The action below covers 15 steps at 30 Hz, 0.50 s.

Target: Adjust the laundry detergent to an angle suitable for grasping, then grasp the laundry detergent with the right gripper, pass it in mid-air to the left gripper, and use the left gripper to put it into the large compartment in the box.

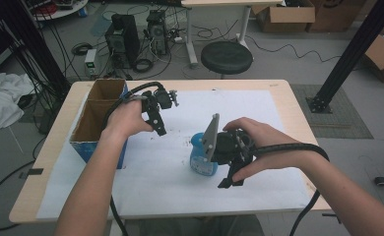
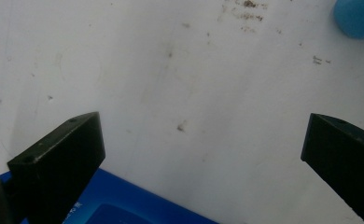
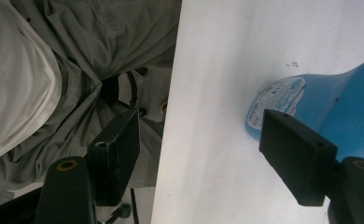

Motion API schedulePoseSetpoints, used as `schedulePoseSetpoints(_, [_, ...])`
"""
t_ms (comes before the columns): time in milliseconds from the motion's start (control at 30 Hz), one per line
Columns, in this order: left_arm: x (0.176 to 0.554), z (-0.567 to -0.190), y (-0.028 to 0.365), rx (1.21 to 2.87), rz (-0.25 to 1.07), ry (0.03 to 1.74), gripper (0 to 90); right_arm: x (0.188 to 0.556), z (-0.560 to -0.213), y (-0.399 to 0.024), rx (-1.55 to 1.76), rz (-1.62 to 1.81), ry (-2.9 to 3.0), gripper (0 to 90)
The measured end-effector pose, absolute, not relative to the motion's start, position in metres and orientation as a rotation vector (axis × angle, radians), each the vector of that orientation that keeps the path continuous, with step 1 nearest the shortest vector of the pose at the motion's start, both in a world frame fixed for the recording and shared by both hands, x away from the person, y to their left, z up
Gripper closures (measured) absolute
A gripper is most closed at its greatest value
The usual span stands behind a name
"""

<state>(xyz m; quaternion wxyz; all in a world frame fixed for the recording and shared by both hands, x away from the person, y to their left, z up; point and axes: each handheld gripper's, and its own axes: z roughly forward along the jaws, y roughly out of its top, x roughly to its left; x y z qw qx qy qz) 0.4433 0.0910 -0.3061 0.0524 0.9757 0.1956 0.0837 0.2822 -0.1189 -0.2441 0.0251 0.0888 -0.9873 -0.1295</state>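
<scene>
A blue plastic bottle with a pale label rests on the white sheet near the table's middle. My right gripper is open just to the right of it and points toward the near edge. In the right gripper view the bottle lies beside and behind the right-hand jaw, and nothing sits between the jaws of the right gripper. My left gripper hovers over the sheet beside the cardboard box. Seen in its own view, the left gripper is wide open over bare sheet, the bottle far off at top right.
The open box has blue outer walls, and its corner shows under the left jaw. The sheet's near edge runs past the person's lap. Behind the table are a black stool, computer towers and cables.
</scene>
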Motion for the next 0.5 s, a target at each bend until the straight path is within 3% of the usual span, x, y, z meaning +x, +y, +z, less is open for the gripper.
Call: schedulePoseSetpoints(500, [0.4441, -0.3046, 0.0903, 2.964, 0.262, 0.592, 0.1, 0.2839, -0.2453, -0.1241, 0.252, -0.438, -3.051, 29.1])
